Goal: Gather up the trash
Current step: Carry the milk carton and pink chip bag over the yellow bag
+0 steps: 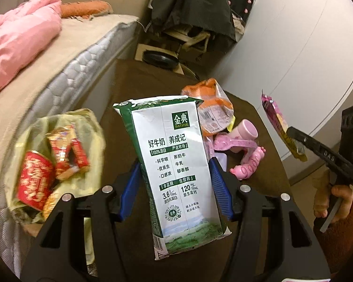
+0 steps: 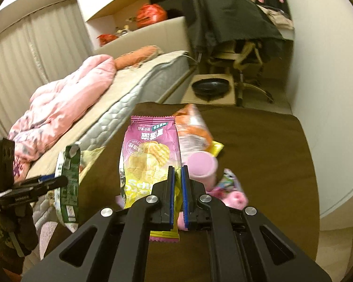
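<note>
My left gripper [image 1: 173, 178] is shut on a green and white milk carton [image 1: 176, 164] and holds it upright above the brown table [image 1: 129, 117]. It also shows in the right wrist view [image 2: 68, 183]. My right gripper [image 2: 178, 185] is shut on a purple and yellow chip bag [image 2: 150, 155], which also shows in the left wrist view [image 1: 280, 127]. An orange wrapper [image 1: 214, 110], a pink cup [image 1: 247, 130] and pink toys [image 1: 247, 166] lie on the table. A yellow-green trash bag [image 1: 58, 155] with red wrappers hangs left of the table.
A bed with a grey mattress [image 1: 77, 70] and a pink quilt [image 1: 18, 42] runs along the left. A black pan on a cardboard box [image 1: 161, 60] and a chair draped in dark cloth [image 1: 193, 7] stand behind the table. A white wall is on the right.
</note>
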`<act>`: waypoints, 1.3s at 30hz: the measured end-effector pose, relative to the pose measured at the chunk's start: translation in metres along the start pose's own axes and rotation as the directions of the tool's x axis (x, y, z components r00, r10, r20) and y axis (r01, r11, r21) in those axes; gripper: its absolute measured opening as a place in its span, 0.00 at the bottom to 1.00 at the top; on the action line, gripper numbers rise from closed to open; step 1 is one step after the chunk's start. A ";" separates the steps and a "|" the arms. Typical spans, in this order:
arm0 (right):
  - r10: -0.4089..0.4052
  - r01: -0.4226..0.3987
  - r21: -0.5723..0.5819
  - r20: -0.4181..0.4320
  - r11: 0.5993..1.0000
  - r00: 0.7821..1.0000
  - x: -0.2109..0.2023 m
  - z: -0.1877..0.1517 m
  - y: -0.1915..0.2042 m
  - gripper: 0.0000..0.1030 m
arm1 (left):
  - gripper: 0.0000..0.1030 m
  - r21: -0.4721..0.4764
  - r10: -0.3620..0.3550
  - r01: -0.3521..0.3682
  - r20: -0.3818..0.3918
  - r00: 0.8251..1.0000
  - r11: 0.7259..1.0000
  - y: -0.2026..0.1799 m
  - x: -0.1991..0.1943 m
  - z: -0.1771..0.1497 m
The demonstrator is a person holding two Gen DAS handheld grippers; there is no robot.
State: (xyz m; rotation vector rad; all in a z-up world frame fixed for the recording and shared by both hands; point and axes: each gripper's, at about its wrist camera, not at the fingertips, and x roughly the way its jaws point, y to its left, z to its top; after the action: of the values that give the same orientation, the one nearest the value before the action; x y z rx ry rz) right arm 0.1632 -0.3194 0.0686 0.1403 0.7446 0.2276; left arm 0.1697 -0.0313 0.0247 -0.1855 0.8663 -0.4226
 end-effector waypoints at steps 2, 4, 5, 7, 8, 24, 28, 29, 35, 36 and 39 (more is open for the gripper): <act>0.010 -0.010 -0.030 0.000 0.999 1.000 0.003 0.000 0.015 0.07 | 0.53 -0.009 0.011 -0.011 0.023 1.000 1.000 0.009 -0.011 0.000; 0.024 -0.025 -0.056 -0.006 0.998 1.000 0.007 -0.002 0.034 0.07 | 0.53 -0.023 0.031 -0.030 0.053 0.998 0.999 0.022 -0.023 0.000; 0.030 -0.030 -0.063 -0.008 0.998 1.000 0.007 -0.004 0.041 0.07 | 0.53 -0.033 0.041 -0.039 0.065 0.997 0.999 0.030 -0.029 0.000; 0.044 -0.045 -0.084 -0.014 0.995 0.999 0.012 -0.005 0.059 0.07 | 0.53 -0.054 0.054 -0.049 0.085 0.995 0.997 0.044 -0.039 -0.001; 0.052 -0.053 -0.097 -0.018 0.994 0.998 0.015 -0.005 0.068 0.07 | 0.53 -0.064 0.061 -0.056 0.094 0.994 0.996 0.053 -0.044 -0.001; 0.088 -0.106 -0.230 -0.090 0.967 0.992 0.070 -0.005 0.188 0.07 | 0.53 -0.198 0.114 -0.086 0.137 0.984 0.976 0.176 -0.092 -0.014; 0.084 -0.108 -0.248 -0.108 0.963 0.991 0.085 -0.007 0.211 0.07 | 0.53 -0.229 0.126 -0.089 0.148 0.981 0.969 0.199 -0.100 -0.017; 0.082 -0.108 -0.257 -0.108 0.960 0.991 0.088 -0.007 0.216 0.07 | 0.53 -0.238 0.128 -0.089 0.155 0.980 0.967 0.206 -0.103 -0.019; 0.094 -0.120 -0.258 -0.111 0.959 0.989 0.098 -0.007 0.230 0.07 | 0.53 -0.270 0.125 -0.081 0.147 0.981 0.959 0.225 -0.098 -0.021; 0.096 -0.123 -0.258 -0.115 0.958 0.989 0.101 -0.007 0.231 0.07 | 0.53 -0.267 0.124 -0.082 0.145 0.982 0.960 0.225 -0.095 -0.020; 0.094 -0.124 -0.265 -0.121 0.956 0.988 0.107 -0.008 0.234 0.07 | 0.53 -0.266 0.105 -0.065 0.141 0.984 0.962 0.223 -0.082 -0.017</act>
State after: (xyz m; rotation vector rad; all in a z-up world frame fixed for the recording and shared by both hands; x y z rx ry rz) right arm 0.1976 -0.0653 0.0410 -0.0937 0.8054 0.4432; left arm 0.1730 0.2053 -0.0020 -0.4173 0.7725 -0.2086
